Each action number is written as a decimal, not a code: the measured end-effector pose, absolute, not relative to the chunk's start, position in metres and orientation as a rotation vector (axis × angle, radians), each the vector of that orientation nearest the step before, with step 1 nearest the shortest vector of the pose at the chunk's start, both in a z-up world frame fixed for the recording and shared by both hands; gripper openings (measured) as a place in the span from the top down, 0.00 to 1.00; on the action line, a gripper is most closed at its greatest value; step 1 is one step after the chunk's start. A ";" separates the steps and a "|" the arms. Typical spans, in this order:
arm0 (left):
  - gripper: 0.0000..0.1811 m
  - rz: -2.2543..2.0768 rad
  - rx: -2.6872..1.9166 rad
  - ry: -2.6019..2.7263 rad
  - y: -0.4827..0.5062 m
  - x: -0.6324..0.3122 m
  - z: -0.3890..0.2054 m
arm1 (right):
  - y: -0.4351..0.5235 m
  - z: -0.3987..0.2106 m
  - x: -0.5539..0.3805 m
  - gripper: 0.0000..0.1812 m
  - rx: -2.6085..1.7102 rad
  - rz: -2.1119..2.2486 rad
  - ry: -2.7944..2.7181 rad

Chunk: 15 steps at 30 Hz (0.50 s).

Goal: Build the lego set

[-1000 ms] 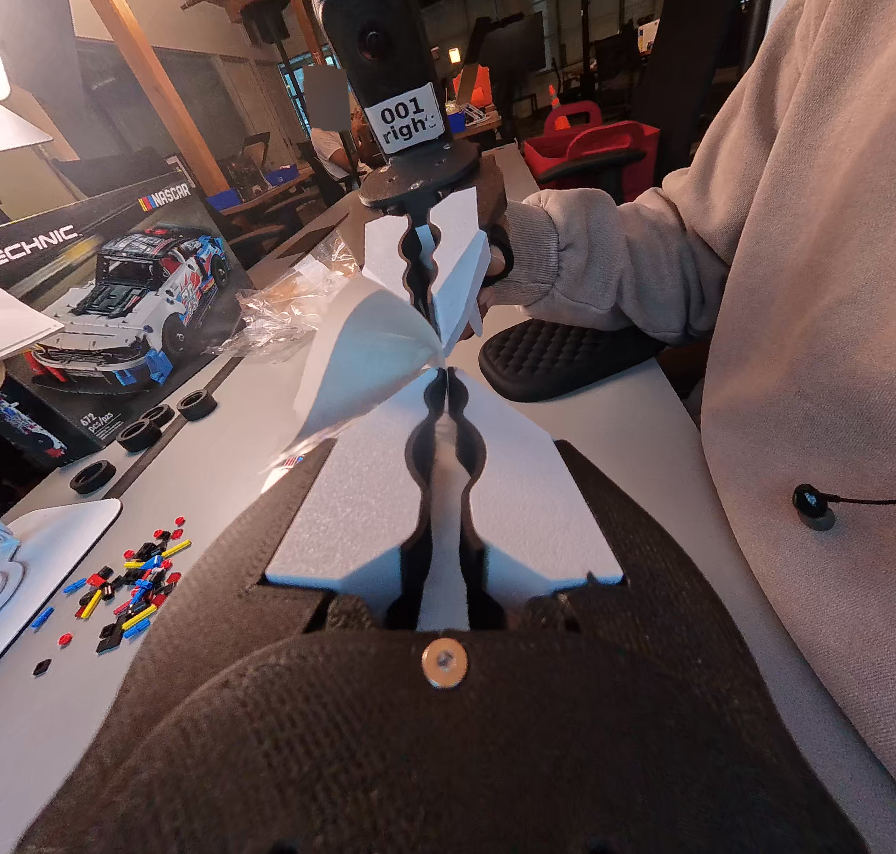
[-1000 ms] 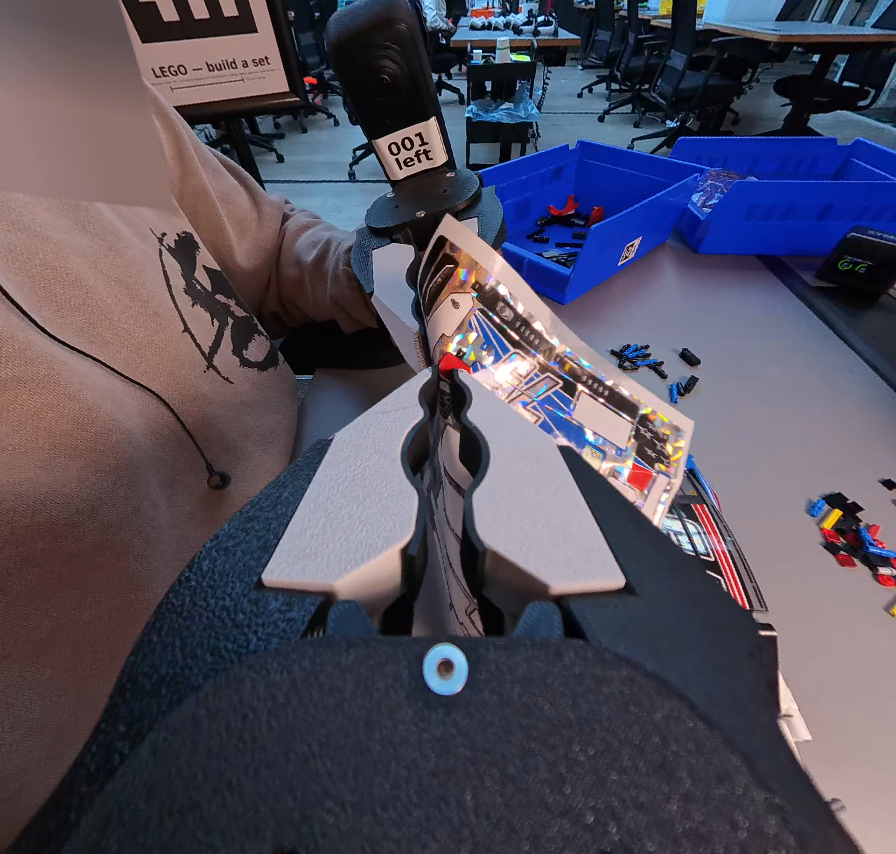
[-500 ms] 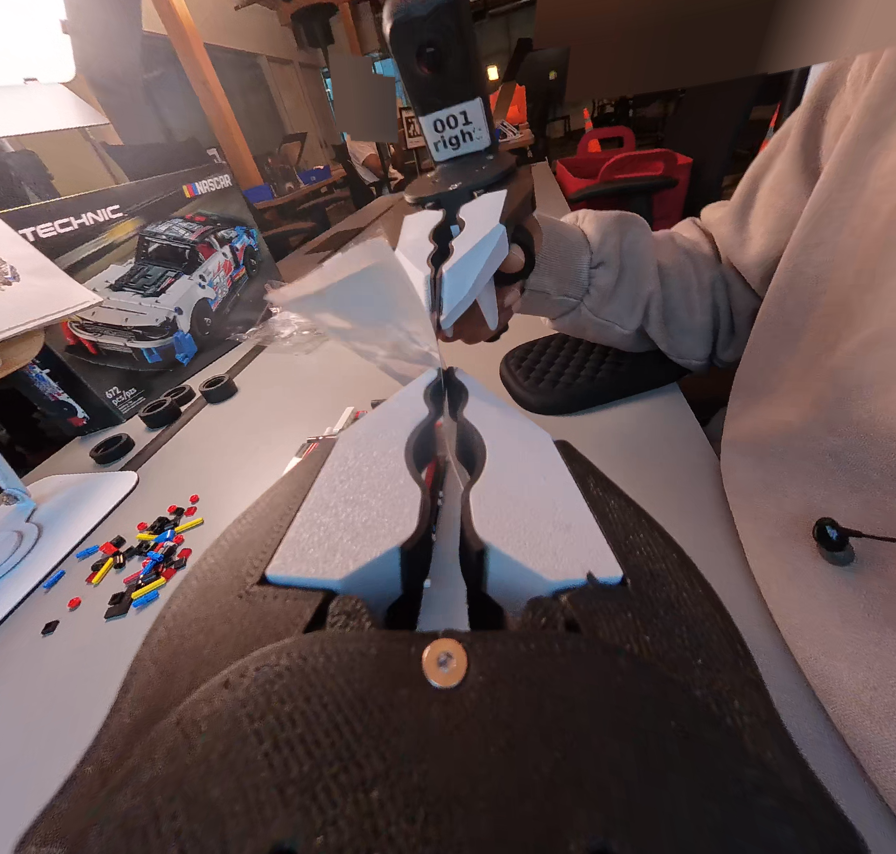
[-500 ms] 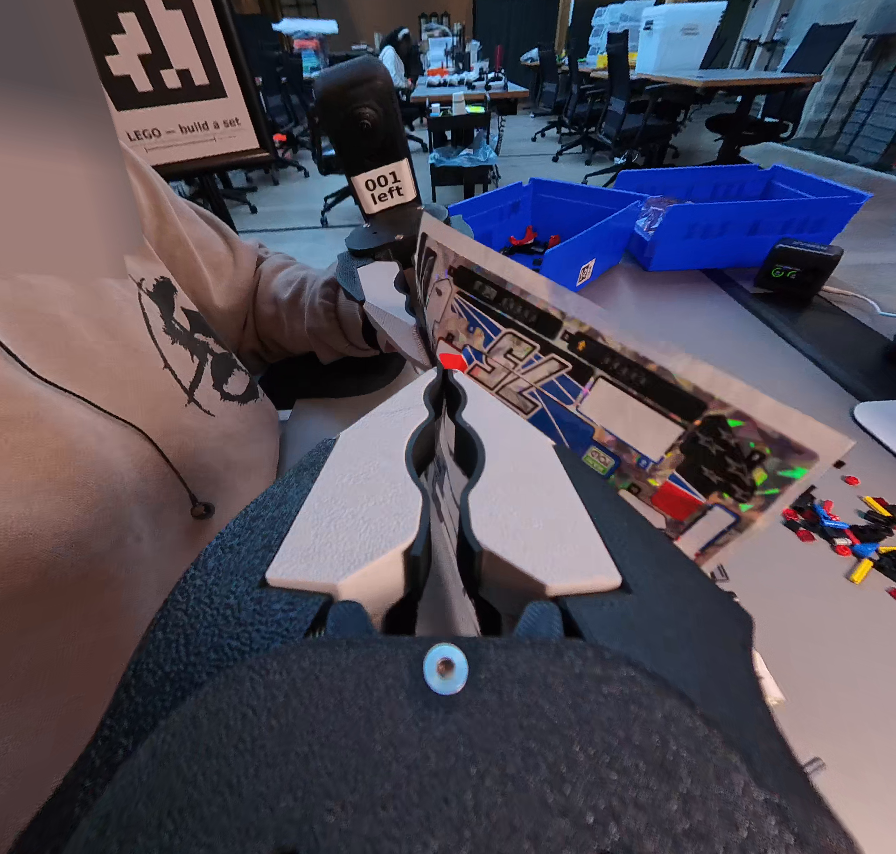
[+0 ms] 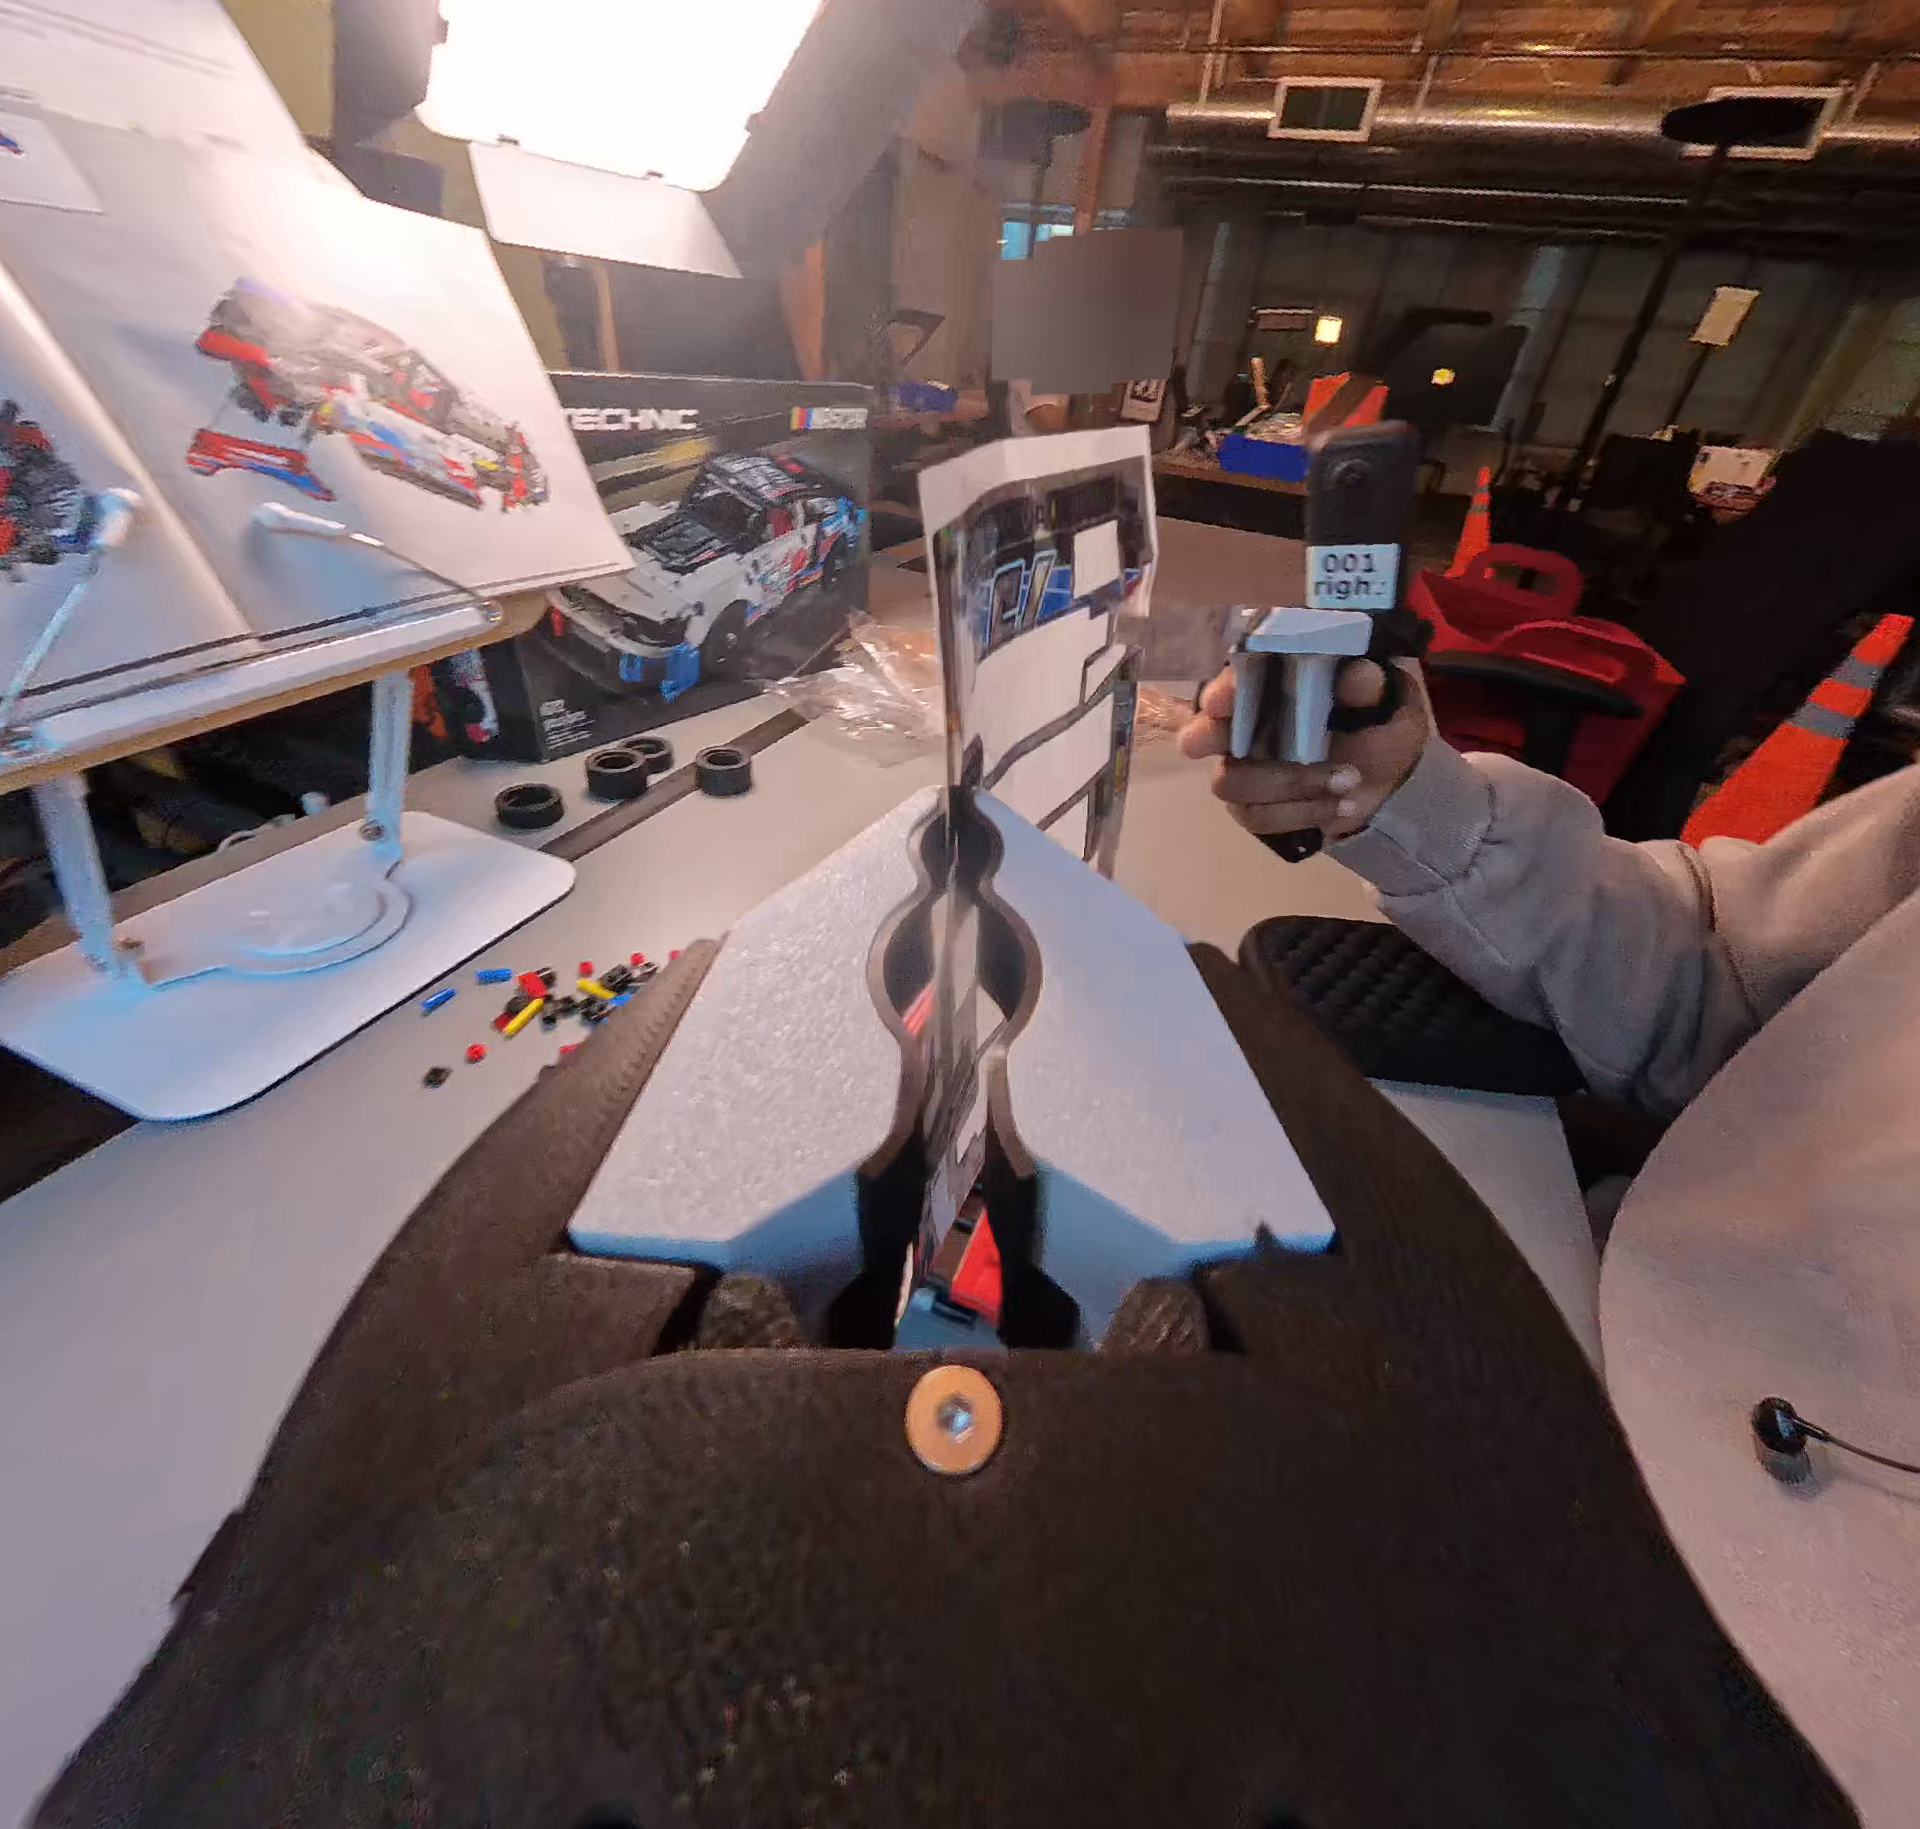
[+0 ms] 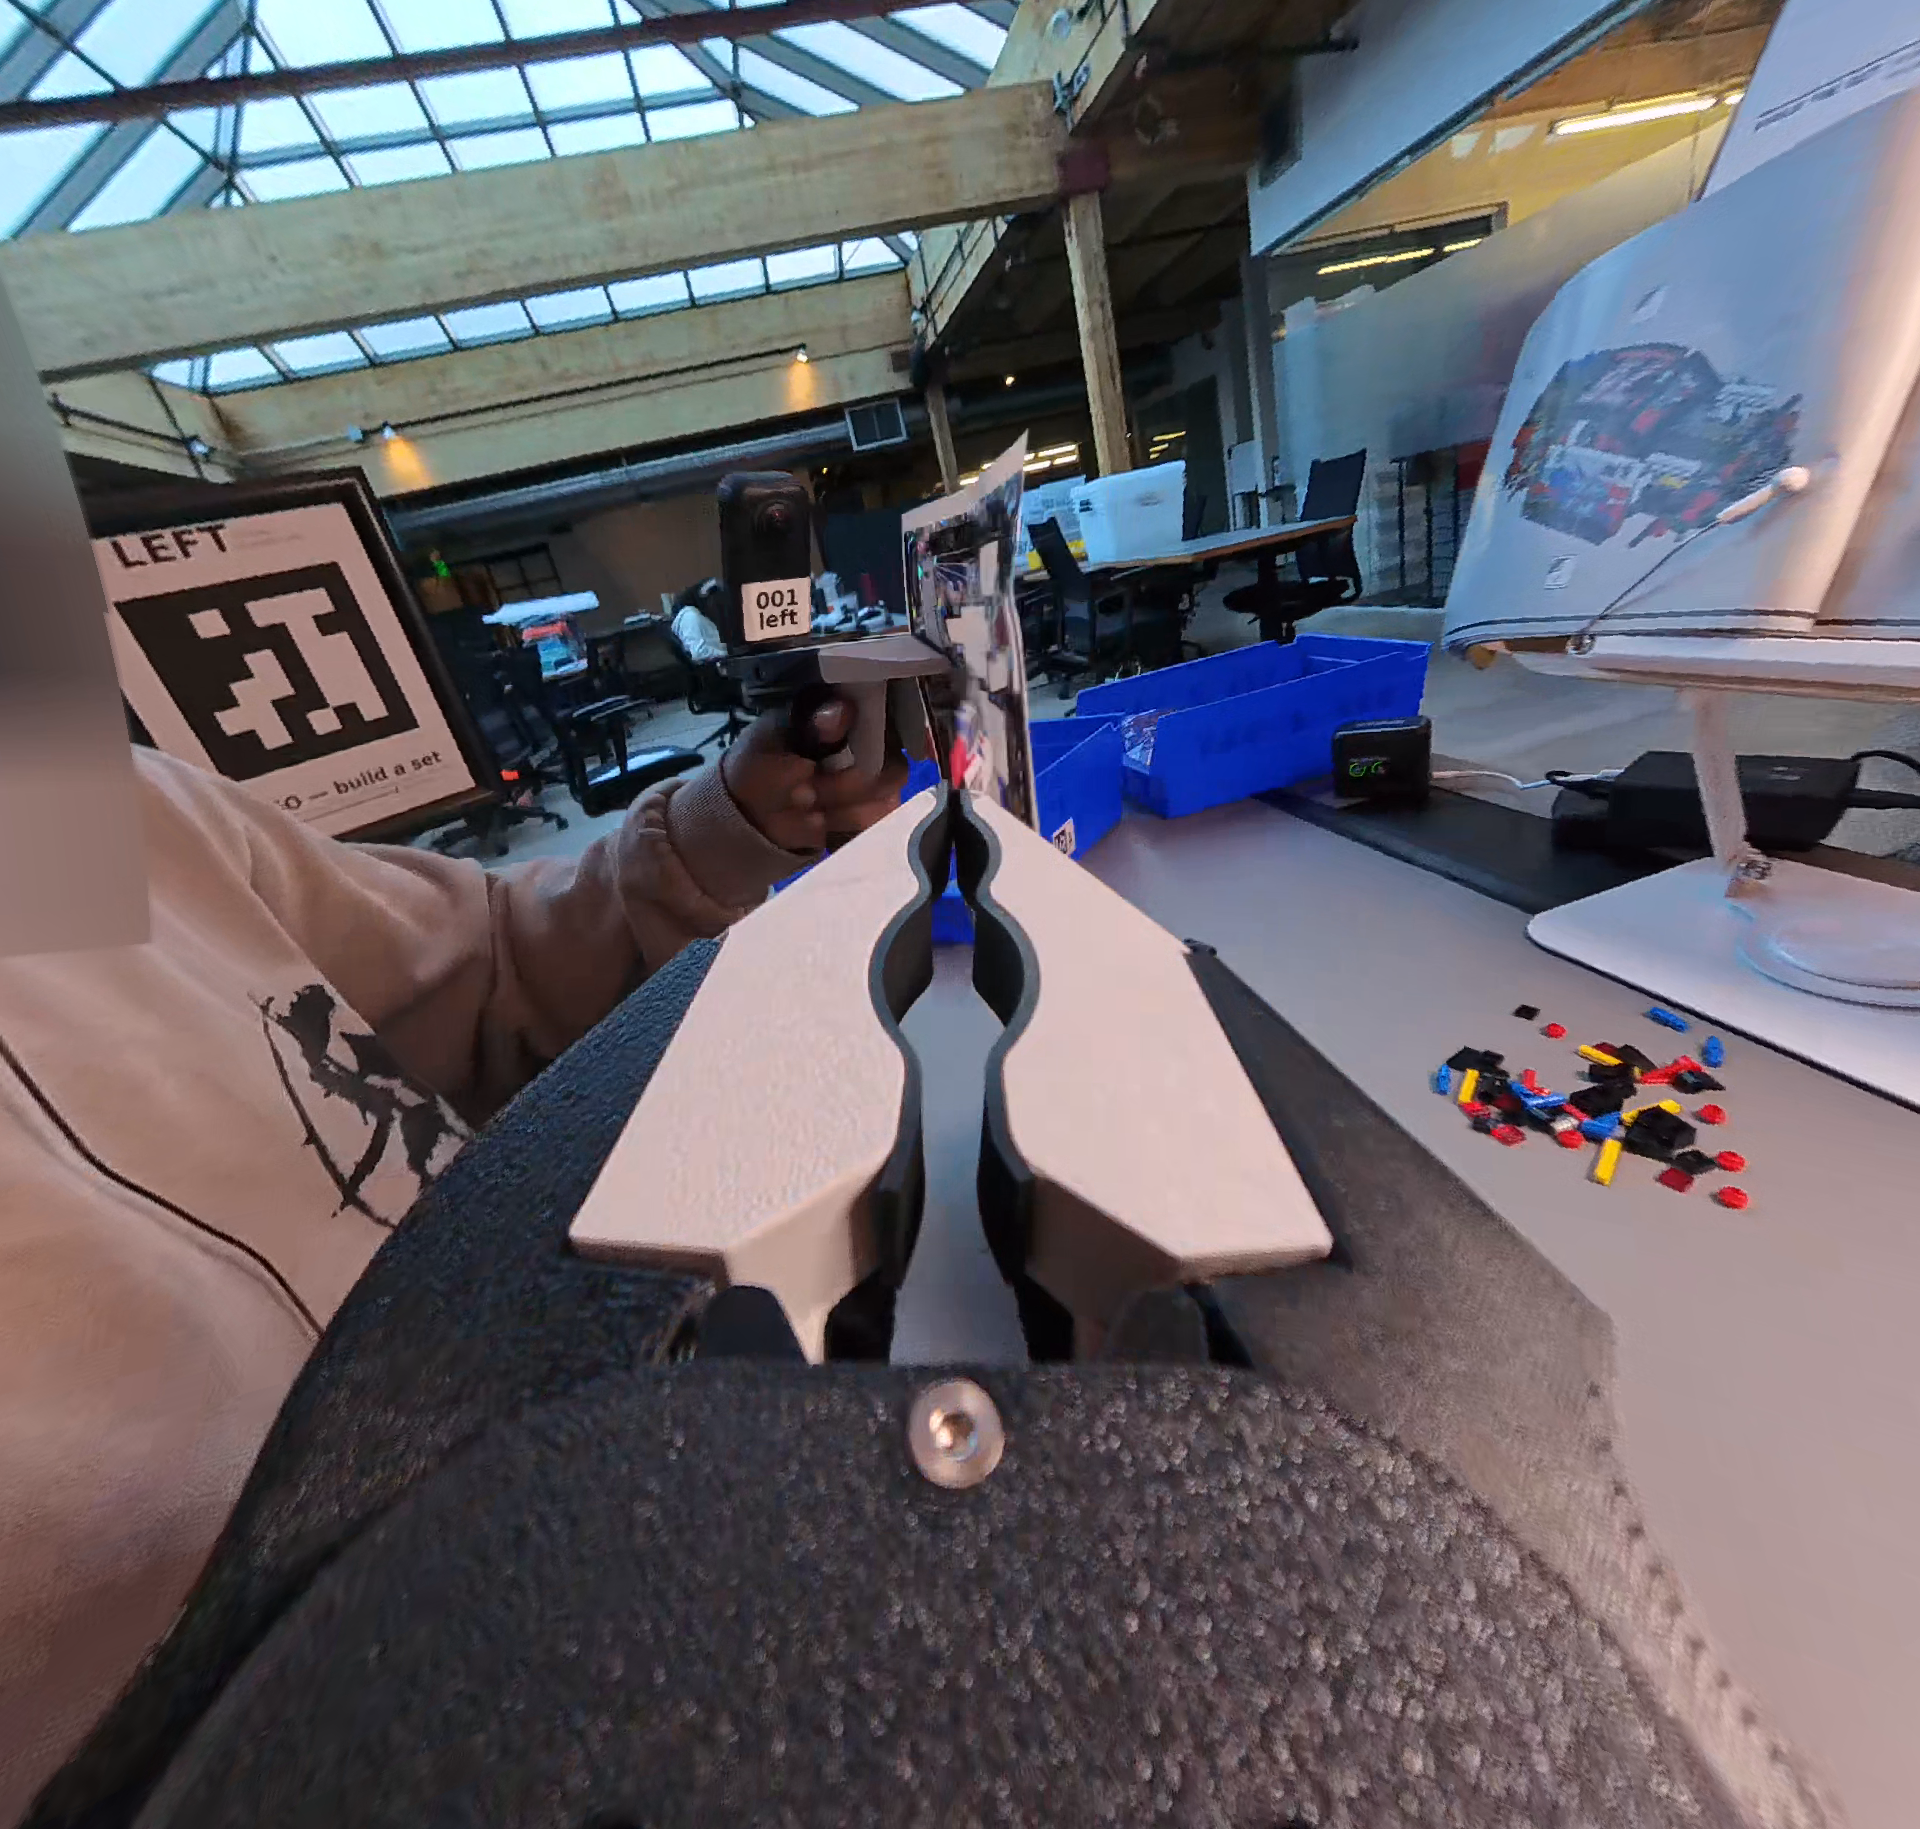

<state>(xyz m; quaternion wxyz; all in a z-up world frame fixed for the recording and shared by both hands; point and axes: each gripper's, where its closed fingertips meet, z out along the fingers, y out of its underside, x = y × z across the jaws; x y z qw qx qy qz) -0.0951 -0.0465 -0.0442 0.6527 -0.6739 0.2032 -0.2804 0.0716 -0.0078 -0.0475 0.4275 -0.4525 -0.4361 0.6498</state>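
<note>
A shiny sticker sheet (image 5: 1039,574) with car graphics stands upright above the table. My left gripper (image 5: 954,803) is shut on its lower edge, and the sheet runs deep between the fingers. My right gripper (image 6: 953,803) is shut, with only its tips on the sheet's side edge (image 6: 977,626). The gap behind the tips is empty. In the left wrist view the right gripper (image 5: 1143,636) reaches the sheet from the right. In the right wrist view the left gripper (image 6: 930,662) shows behind the sheet. Small loose bricks (image 5: 561,1000) lie on the grey table; they also show in the right wrist view (image 6: 1600,1104).
An open instruction booklet (image 5: 312,408) sits on a white stand (image 5: 260,948) at the table's back. The set's box (image 5: 727,553), several black tyres (image 5: 623,771) and a clear bag (image 5: 873,688) lie beyond. Blue bins (image 6: 1247,719) stand at one end. A black wrist rest (image 5: 1392,1010) lies near the person. The gap from one gripper's tips to the other's is roughly 15 cm.
Both grippers have lifted and drawn apart, and the sheet has turned upright. The right gripper has slid back from a deep hold to the sheet's edge.
</note>
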 end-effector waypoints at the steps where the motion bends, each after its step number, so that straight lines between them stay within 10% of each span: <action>1: 1.00 -0.627 -1.559 0.422 -0.040 -0.111 -0.041 | -0.003 -0.046 0.076 1.00 -1.131 1.629 -1.059; 15: 1.00 -0.476 -2.069 -0.172 0.089 -0.355 -0.125 | 0.030 -0.070 0.086 1.00 -1.215 1.623 -0.978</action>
